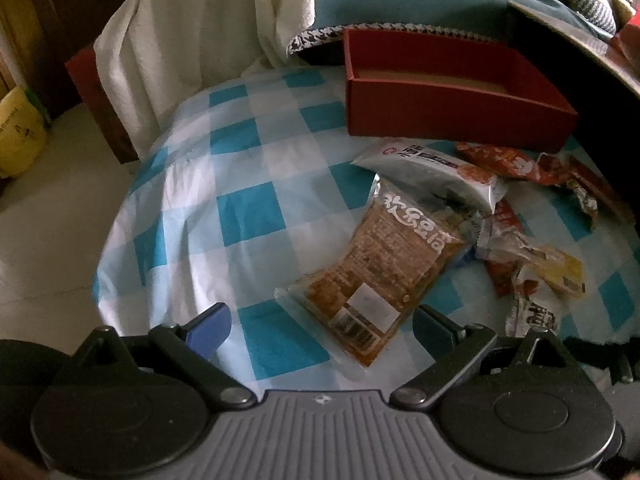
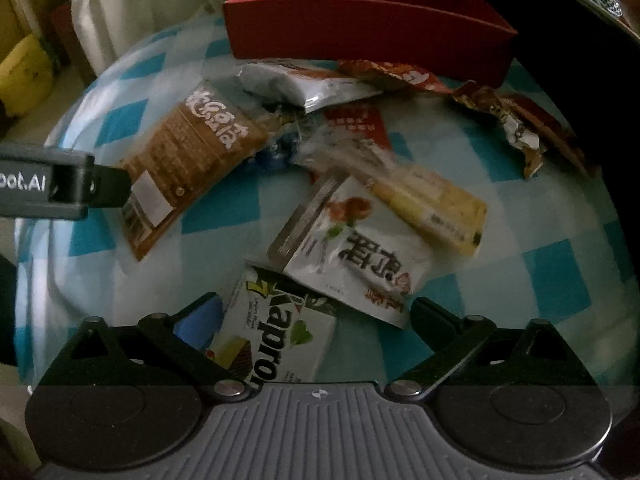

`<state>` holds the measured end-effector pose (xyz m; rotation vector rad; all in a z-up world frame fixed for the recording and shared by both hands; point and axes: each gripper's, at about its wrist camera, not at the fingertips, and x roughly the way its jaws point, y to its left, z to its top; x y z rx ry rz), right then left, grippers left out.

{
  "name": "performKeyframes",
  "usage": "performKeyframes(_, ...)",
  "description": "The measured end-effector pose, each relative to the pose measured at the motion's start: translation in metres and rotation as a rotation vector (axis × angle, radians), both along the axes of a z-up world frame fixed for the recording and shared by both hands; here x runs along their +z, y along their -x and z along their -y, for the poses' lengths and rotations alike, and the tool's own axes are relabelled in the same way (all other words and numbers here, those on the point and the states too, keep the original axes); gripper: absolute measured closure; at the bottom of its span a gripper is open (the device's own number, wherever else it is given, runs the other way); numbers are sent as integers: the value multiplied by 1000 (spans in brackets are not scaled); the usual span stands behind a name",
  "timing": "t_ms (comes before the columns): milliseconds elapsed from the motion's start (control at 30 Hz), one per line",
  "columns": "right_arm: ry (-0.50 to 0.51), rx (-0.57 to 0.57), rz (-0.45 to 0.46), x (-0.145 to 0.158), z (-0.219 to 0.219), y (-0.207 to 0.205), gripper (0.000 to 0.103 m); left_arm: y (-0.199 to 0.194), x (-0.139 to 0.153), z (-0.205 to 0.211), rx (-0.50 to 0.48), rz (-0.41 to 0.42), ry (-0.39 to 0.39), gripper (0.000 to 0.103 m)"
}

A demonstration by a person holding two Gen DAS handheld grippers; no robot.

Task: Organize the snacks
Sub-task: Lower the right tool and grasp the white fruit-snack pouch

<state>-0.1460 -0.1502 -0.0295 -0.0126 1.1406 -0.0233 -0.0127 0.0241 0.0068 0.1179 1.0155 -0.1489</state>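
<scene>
Brown snack packet (image 1: 374, 276): lies flat on checked bench cloth (image 1: 224, 184), long axis running from near-left to far-right toward the empty red box (image 1: 452, 120). Left claw (image 1: 320, 320) spread wide, holding nothing, near end of packet between its fingers; nearer arm. Right claw (image 2: 316, 320) also wide and empty, over a green-and-white packet (image 2: 280, 340), brown packet well off to its far left.

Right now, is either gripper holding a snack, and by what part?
Nothing is held. The left gripper is open around the brown packet's near end; the right gripper is open over the green-lettered packet.
</scene>
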Motion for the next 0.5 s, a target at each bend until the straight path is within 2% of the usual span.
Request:
performKeyframes(67,-24,-16,-28,-2,1,2,0,-1,0,-1,2,-13,20,11)
performKeyframes(100,-45,-19,-85,-9,2,0,0,-2,0,-2,0,-20,30,11)
performKeyframes(200,53,79,-83,-16,-15,5,0,-1,1,-1,-10,-25,48,11)
performKeyframes(267,41,99,-92,-14,-12,6,0,-1,3,-3,-13,-26,63,11)
performKeyframes(367,19,127,-115,-5,-6,6,12,-2,3,-6,-13,-36,87,10)
performKeyframes(433,-10,149,-123,2,-2,8,29,-3,3,-7,-11,-42,98,10)
performKeyframes(500,-42,156,-136,6,3,9,31,-3,3,-6,-16,-46,102,10)
